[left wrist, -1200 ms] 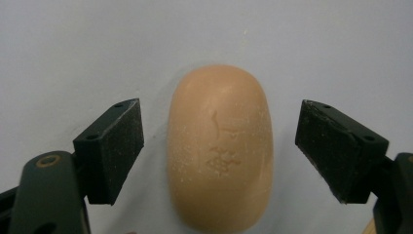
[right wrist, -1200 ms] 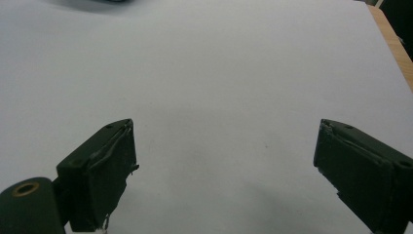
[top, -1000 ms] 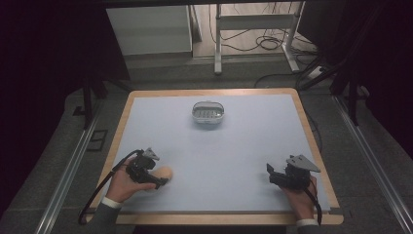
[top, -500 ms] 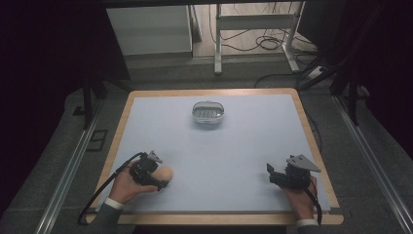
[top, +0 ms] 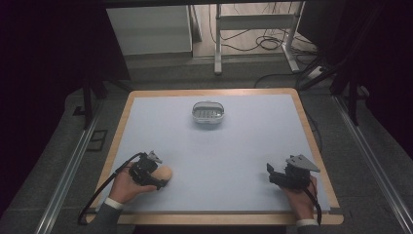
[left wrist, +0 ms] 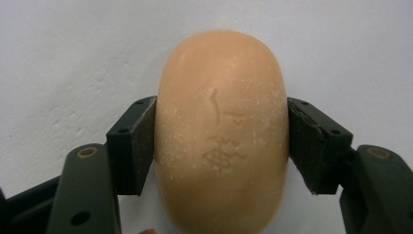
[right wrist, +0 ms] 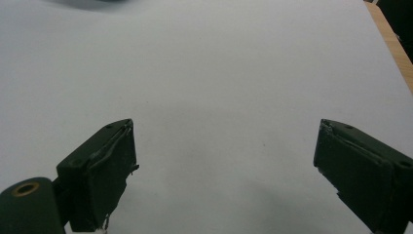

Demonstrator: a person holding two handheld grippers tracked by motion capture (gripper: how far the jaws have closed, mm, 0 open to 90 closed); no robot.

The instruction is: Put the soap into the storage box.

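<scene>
A tan oval bar of soap (left wrist: 221,131) with a stamped mark sits between the jaws of my left gripper (left wrist: 221,141); both pads press its sides. From above, the soap (top: 165,172) and the left gripper (top: 157,178) are at the near left of the white tabletop. My right gripper (top: 271,173) rests near the front right, and its jaws (right wrist: 224,165) stand wide apart over bare white surface with nothing between them. A small clear lidded dish (top: 208,112) stands at the far middle of the table.
The white tabletop (top: 234,146) has a wooden rim (top: 311,141). Dark floor, metal rails and a desk frame with cables lie beyond the far edge. A cable trails from each gripper toward the front edge.
The left gripper has shifted slightly toward the front and right with the soap. The right gripper has stayed where it was.
</scene>
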